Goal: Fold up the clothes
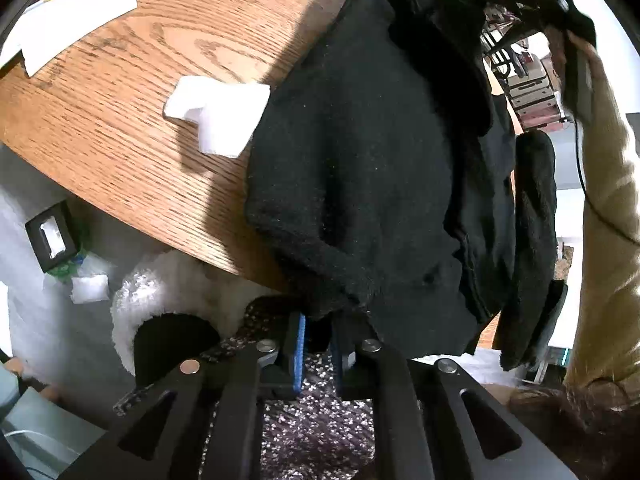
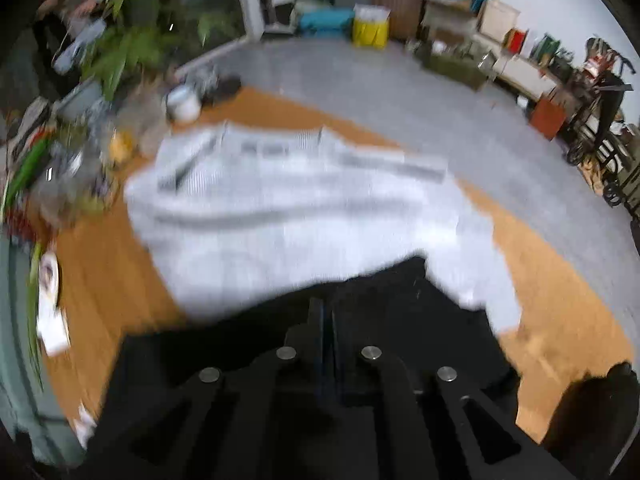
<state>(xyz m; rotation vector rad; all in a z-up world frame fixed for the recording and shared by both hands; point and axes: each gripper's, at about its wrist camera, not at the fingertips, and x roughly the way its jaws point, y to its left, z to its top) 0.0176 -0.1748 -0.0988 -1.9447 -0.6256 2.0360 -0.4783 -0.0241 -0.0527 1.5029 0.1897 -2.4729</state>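
- The surface (image 1: 132, 92), of oak-grained wood, is seen in both views; a white garment (image 2: 280, 232) is spread across it in the right wrist view, blurred.
- The black garment (image 1: 360, 168) is held aloft between the two grippers, its lower part draped against the near edge of the surface. Its long axis runs from the left gripper (image 1: 318, 344) up and across to the right gripper (image 1: 560, 0).
- The left gripper's fingers (image 1: 299, 356) are narrowed onto one edge of the black garment, which rises directly ahead of them.
- The right gripper (image 2: 326, 332) is shown with fingers pressed nearly together and black cloth pinched between them.
- Both holds are at opposite ends, so neither is judged nearer; any fold is judged to turn on that span.
- A white foam block (image 1: 218, 120) lies just beside the cloth.
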